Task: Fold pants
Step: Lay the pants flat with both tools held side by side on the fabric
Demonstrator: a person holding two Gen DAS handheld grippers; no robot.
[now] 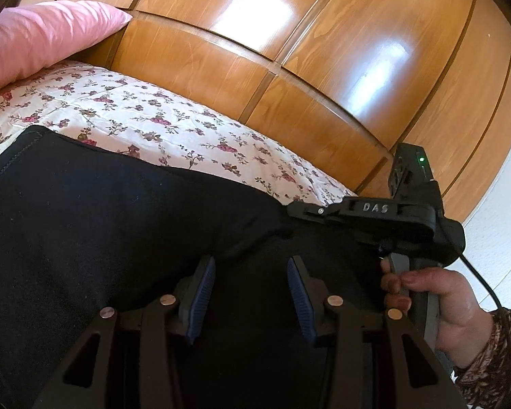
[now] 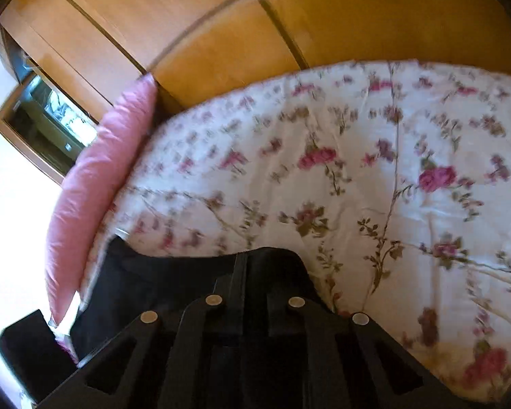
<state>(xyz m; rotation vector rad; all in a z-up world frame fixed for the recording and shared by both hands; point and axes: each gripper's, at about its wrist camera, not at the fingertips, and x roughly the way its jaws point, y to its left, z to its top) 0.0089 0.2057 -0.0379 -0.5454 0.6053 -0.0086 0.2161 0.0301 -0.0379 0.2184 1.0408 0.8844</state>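
One pair of black fabric pants [image 1: 102, 225] lies on one floral bedspread [image 1: 146, 116], near one pink pillow [image 1: 44, 37]. Left gripper [image 1: 252, 293] gapes, empty; right gripper [image 2: 242, 272] pinches the pants' far edge.

I am looking into a home bedroom. A bed [image 2: 374, 156] carries a white quilted cover printed with pink roses, a pink pillow [image 1: 47, 37] lies at its head, and glossy wooden wardrobe doors [image 1: 289, 68] run along the far side.
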